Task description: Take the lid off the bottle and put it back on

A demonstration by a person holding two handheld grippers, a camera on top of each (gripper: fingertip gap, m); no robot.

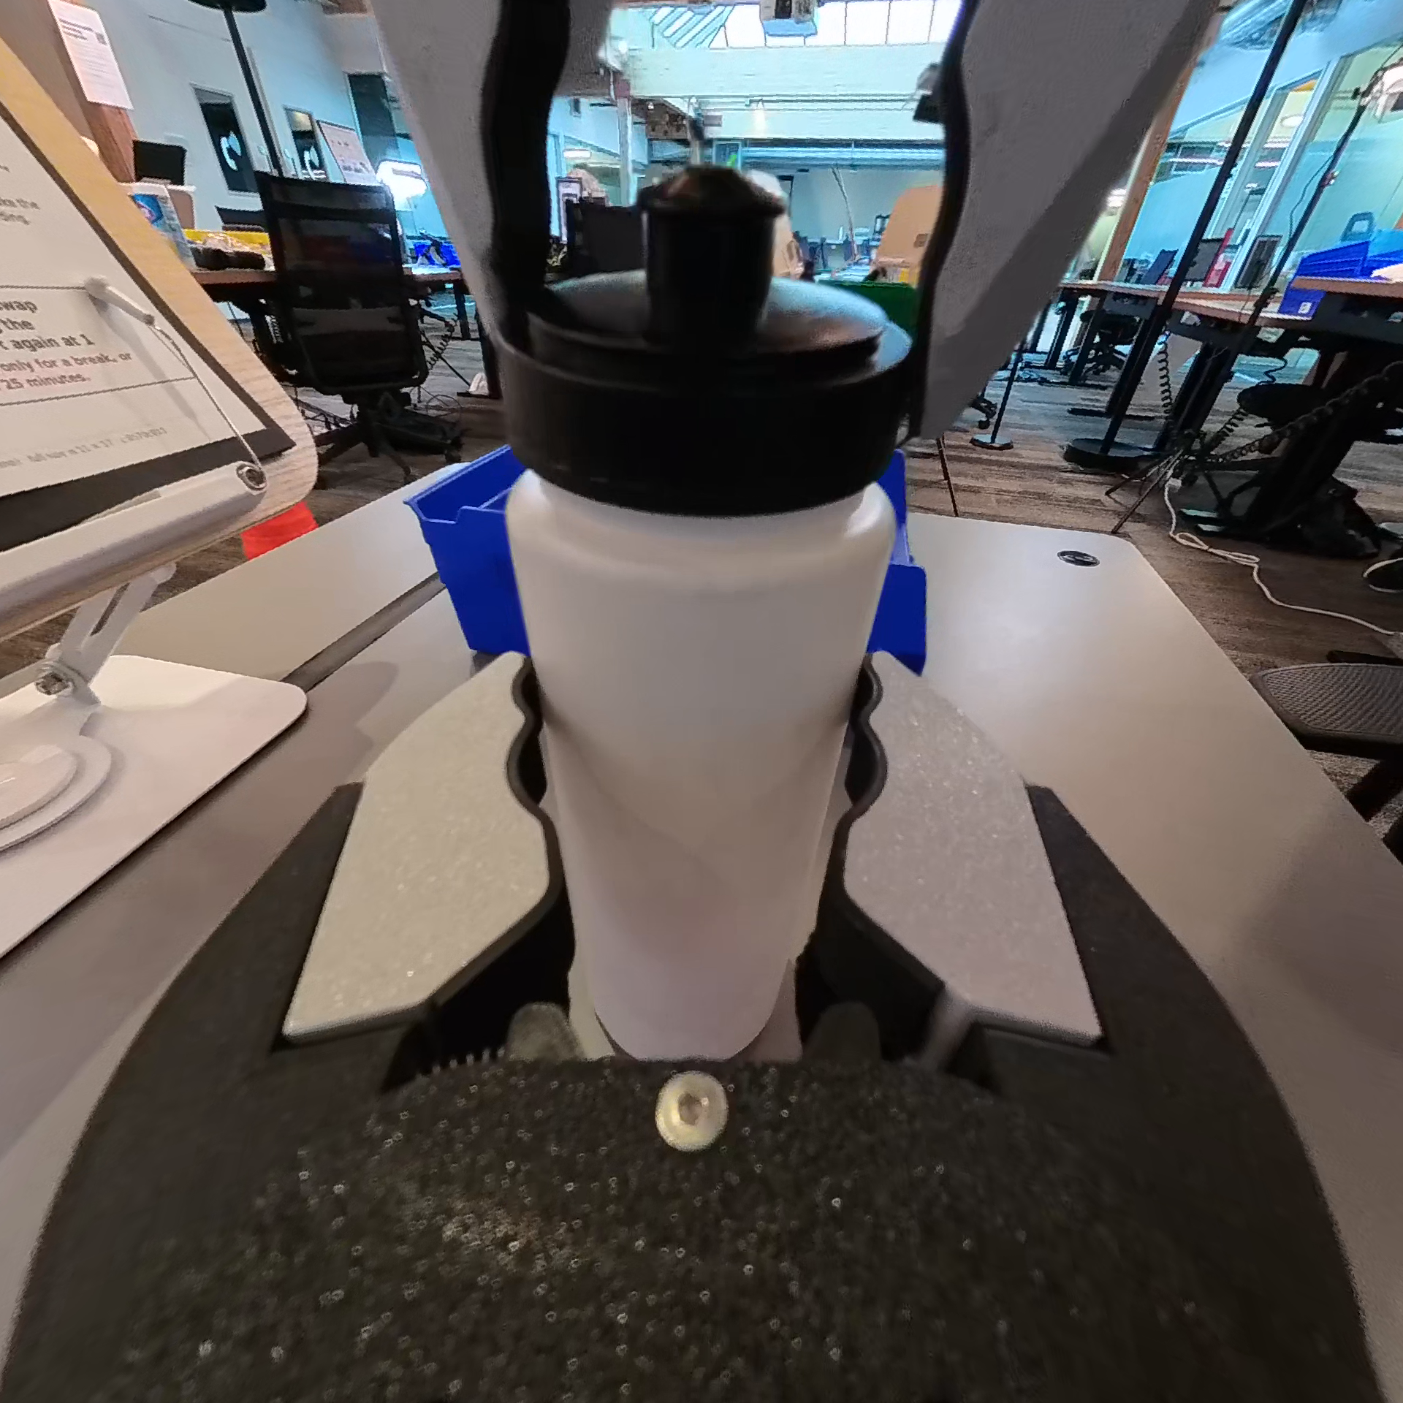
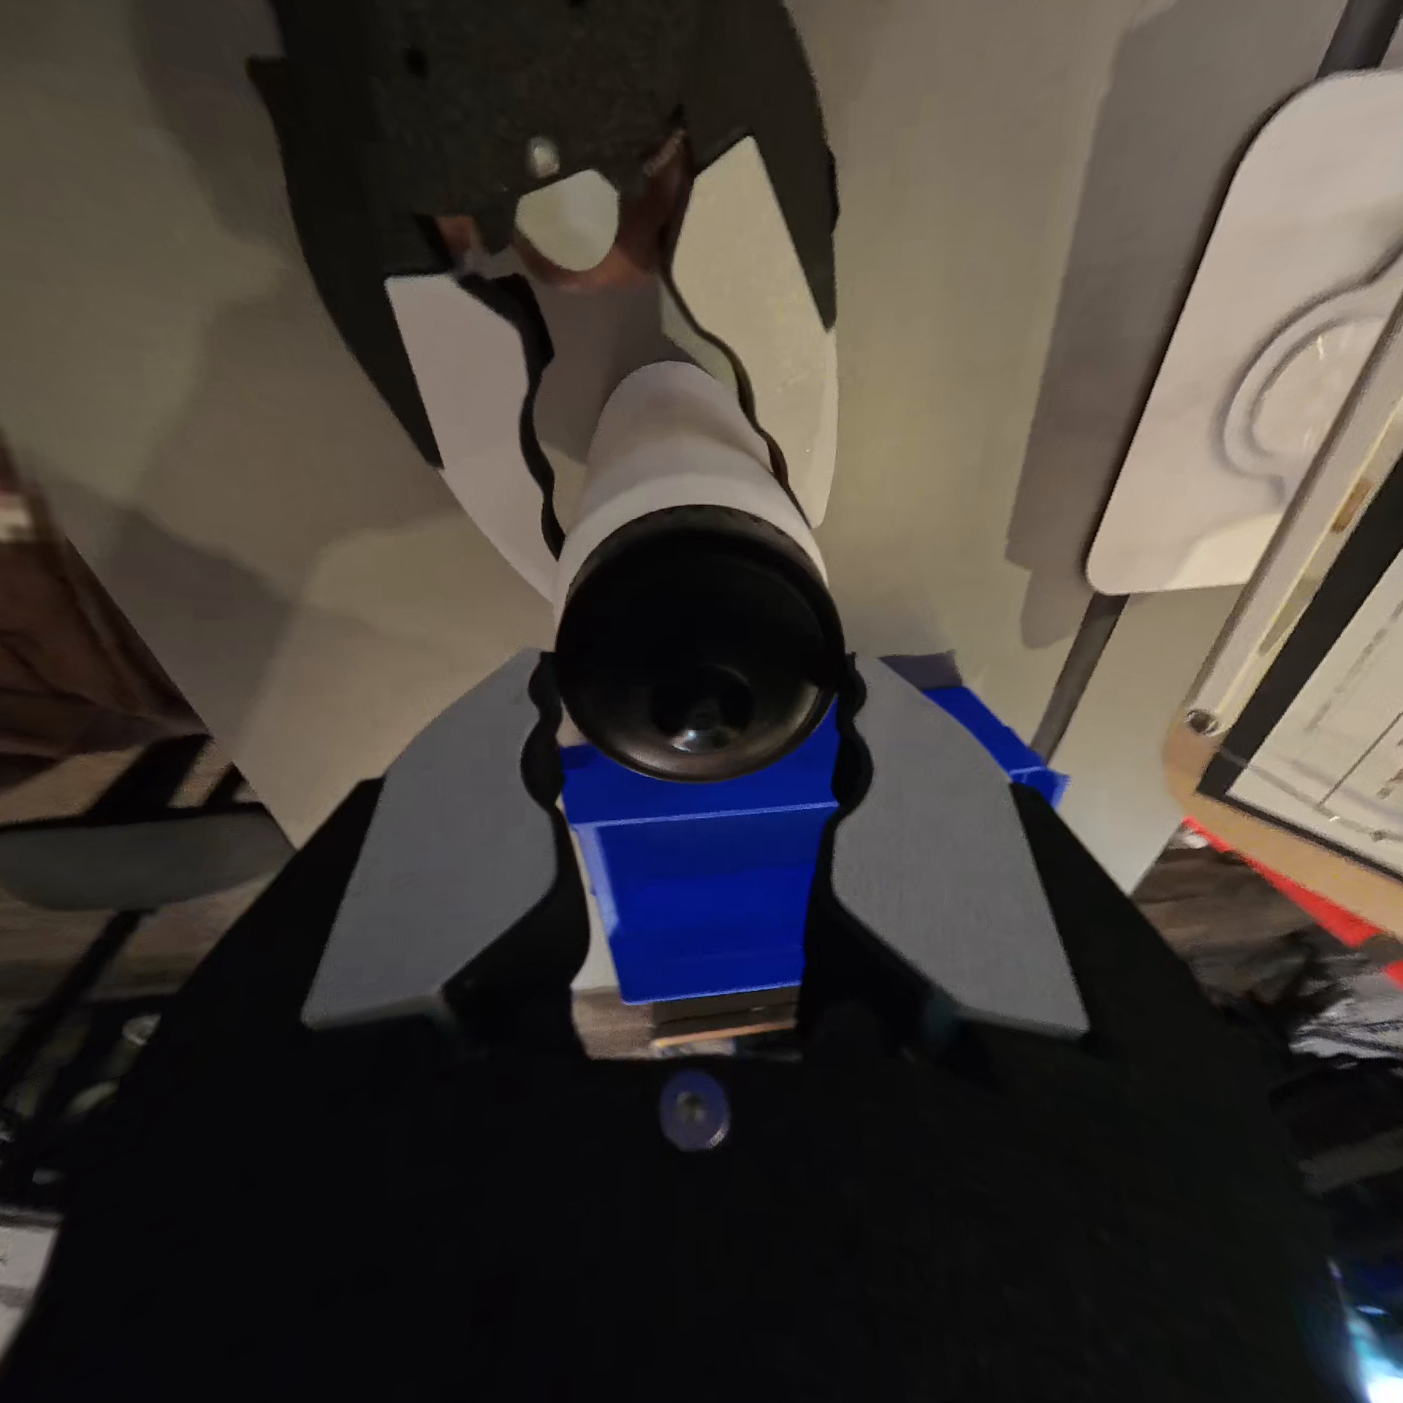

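A white bottle (image 1: 706,721) stands upright over the grey table (image 1: 1063,721). My left gripper (image 1: 698,683) is shut on its body, with both wavy pads pressed against its sides. A black lid (image 1: 706,410) with a spout sits on the bottle's top. My right gripper (image 1: 717,379) comes down from above, one finger on each side of the lid. The right wrist view looks straight down on the lid (image 2: 698,645). There my right gripper (image 2: 697,683) is shut on the lid's rim, with no gap showing. The bottle (image 2: 668,455) and left gripper (image 2: 676,524) show beyond.
A blue bin (image 1: 463,562) stands on the table just behind the bottle and also shows in the right wrist view (image 2: 706,873). A tilted stand holding a printed sheet (image 1: 114,342) rests on a white base (image 1: 152,729) at the left. Office chairs and desks lie beyond.
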